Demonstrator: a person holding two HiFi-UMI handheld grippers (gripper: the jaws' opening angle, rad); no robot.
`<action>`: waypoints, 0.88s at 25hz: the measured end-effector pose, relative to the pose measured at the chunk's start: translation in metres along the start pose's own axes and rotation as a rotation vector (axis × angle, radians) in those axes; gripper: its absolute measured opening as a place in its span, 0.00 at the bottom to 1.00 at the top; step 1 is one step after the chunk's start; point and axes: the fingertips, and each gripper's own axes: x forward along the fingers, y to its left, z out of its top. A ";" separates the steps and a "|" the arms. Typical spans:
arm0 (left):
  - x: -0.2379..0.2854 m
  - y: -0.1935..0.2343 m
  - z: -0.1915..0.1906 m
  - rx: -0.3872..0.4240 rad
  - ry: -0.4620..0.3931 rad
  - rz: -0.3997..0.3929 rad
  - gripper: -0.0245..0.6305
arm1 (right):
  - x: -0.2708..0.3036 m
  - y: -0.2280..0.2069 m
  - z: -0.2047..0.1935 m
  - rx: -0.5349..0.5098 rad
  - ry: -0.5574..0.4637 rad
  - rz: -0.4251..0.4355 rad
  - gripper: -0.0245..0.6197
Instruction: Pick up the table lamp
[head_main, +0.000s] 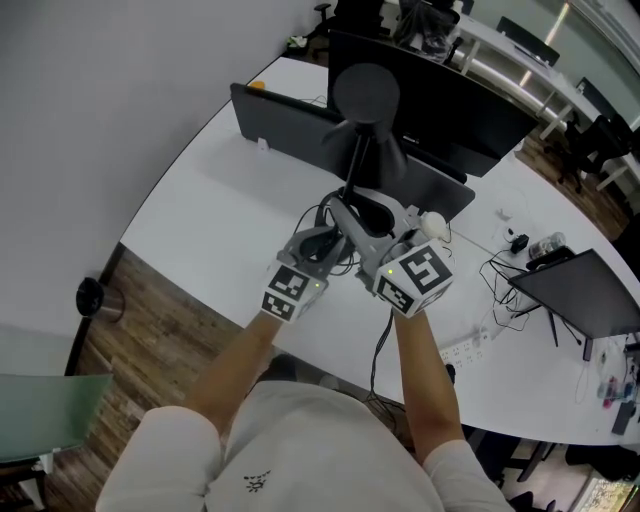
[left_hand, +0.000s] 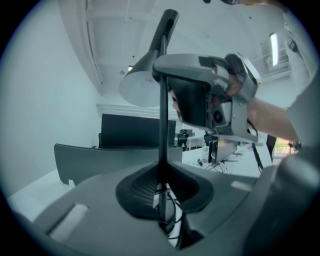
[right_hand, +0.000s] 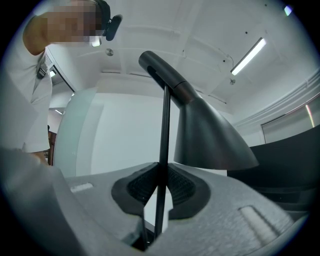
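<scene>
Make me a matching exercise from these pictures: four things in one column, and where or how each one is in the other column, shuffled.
Column one
1. lamp stem
2. lamp shade
3. monitor
4. black bin

Column two
A. on the wood floor, left of the table
B. clamped between the pads of the left gripper and the right gripper
C. on the white table, beyond the grippers
D. dark cone hanging from the stem's top

Pairs: 1-B, 2-D, 3-C, 4-A
</scene>
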 end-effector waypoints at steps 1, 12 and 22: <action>-0.001 -0.001 0.002 0.000 0.000 -0.002 0.11 | -0.001 0.001 0.002 0.003 0.000 0.002 0.11; -0.020 -0.012 0.008 -0.004 0.028 -0.008 0.11 | -0.007 0.013 0.015 0.040 -0.013 0.010 0.11; -0.019 -0.016 0.001 -0.019 0.032 -0.012 0.11 | -0.009 0.013 0.007 0.052 0.005 0.015 0.11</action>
